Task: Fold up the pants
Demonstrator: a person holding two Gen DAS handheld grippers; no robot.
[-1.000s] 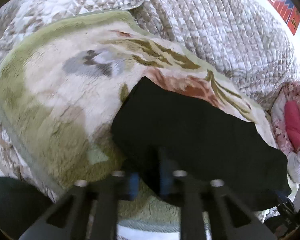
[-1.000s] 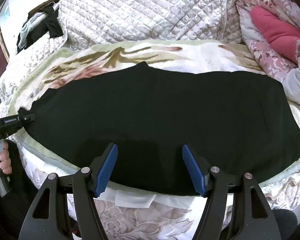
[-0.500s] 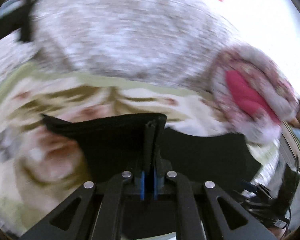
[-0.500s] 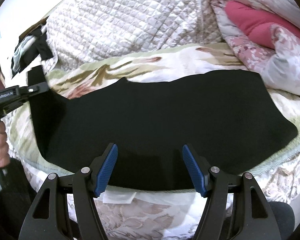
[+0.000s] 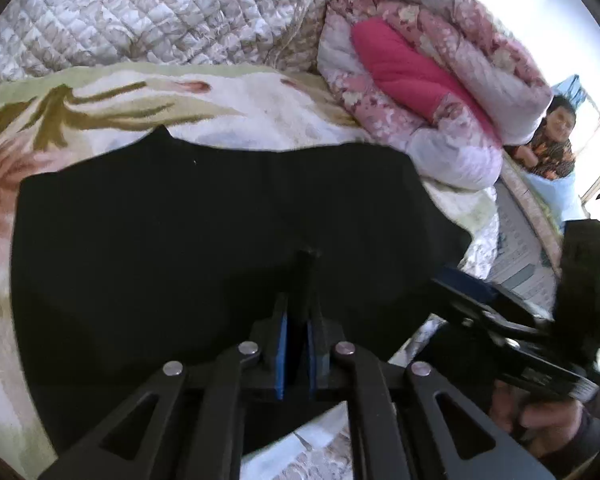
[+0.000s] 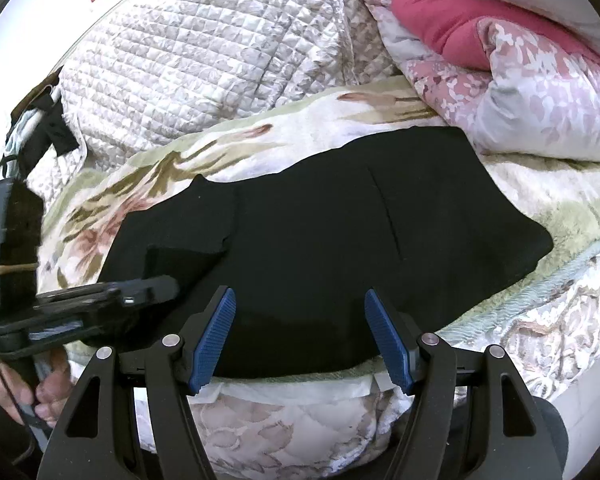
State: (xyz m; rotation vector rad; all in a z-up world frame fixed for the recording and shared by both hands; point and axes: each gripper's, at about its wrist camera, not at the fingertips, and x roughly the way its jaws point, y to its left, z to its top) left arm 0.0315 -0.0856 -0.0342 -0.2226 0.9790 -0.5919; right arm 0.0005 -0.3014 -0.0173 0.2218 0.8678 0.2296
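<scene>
Black pants (image 5: 172, 232) lie across a floral fleece blanket (image 5: 100, 104). My left gripper (image 5: 296, 312) has a fold of the black fabric standing between its blue pads (image 5: 282, 356); its jaws are opening. Seen from the right wrist, the left gripper (image 6: 156, 286) hovers over the left part of the pants (image 6: 340, 216), where a leg end is doubled over onto the rest. My right gripper (image 6: 300, 316) is open just above the pants' near edge, nothing between its pads. It also shows at the right of the left wrist view as the right gripper (image 5: 472, 300).
A grey quilted cover (image 6: 204, 64) lies behind the blanket. A rolled pink floral duvet (image 6: 512, 60) sits at the back right, close to the pants' right end. Dark clothing (image 6: 48, 132) hangs at the far left. A person (image 5: 552, 140) sits beyond the bed's right side.
My left gripper has carried the pants' left end rightward over the rest, and its pads have parted slightly. The right gripper drifted a little and stays open.
</scene>
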